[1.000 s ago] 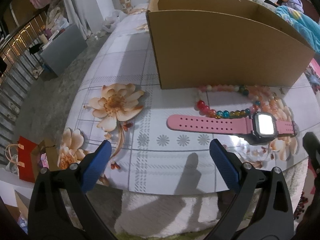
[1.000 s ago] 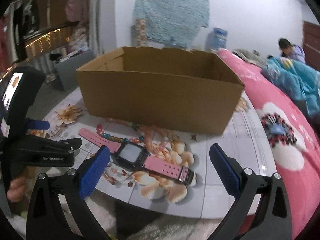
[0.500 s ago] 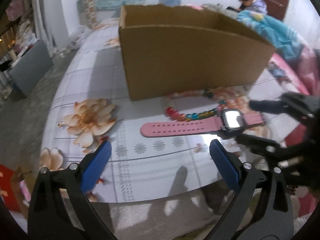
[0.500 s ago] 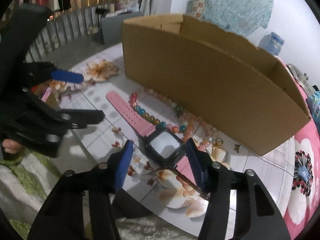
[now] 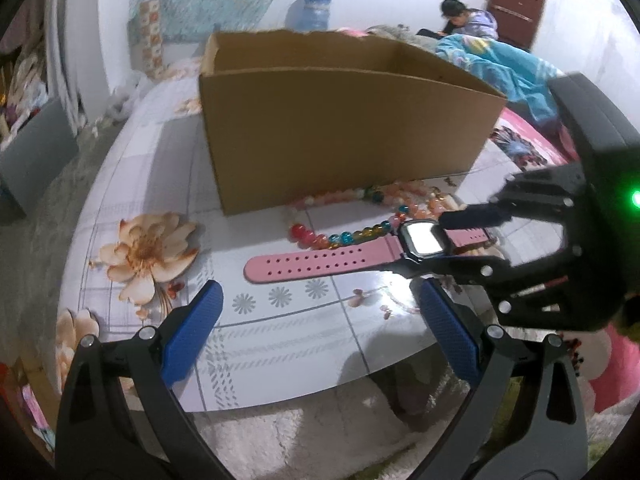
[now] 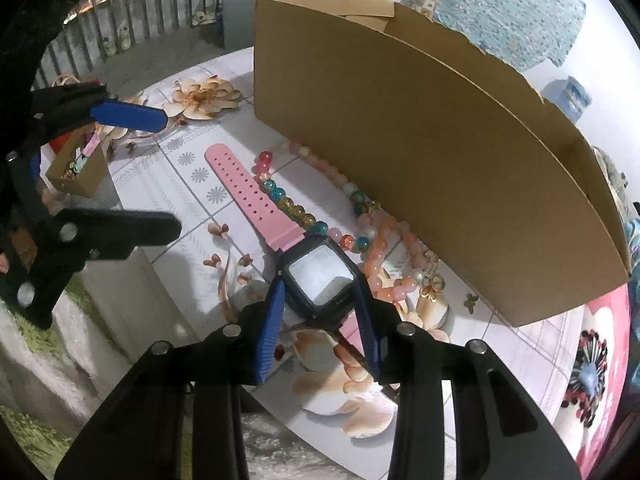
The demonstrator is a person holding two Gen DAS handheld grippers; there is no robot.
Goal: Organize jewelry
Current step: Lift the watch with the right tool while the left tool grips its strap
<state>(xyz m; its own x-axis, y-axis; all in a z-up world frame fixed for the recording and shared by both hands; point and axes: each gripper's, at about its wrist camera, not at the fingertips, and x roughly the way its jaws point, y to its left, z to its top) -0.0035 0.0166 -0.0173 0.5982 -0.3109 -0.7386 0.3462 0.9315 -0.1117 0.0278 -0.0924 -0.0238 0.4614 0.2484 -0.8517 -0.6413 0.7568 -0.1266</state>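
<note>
A pink-strapped watch (image 6: pixel 320 276) with a black case lies flat on the flowered table (image 5: pixel 280 332), in front of a cardboard box (image 5: pixel 344 132). My right gripper (image 6: pixel 320 285) is closing on the case, and its blue pads touch both sides. The left wrist view shows the same grip on the watch (image 5: pixel 420 238) by the right gripper (image 5: pixel 420 245). A multicoloured bead bracelet (image 6: pixel 288 204) and a pink bead strand (image 6: pixel 384 248) lie between the watch and the box. My left gripper (image 5: pixel 320 292) stands open and holds nothing, above the table's near edge.
The open-topped box (image 6: pixel 420 140) blocks the far side of the table. The table's front edge drops to a white rug (image 5: pixel 256 432). A brown paper bag (image 6: pixel 76 168) stands beside the table. A person (image 5: pixel 464 20) sits far back by a blue blanket.
The right gripper came down over the watch, rolled, and narrowed from wide open until its pads met the case. The left gripper tilted upward and stayed open.
</note>
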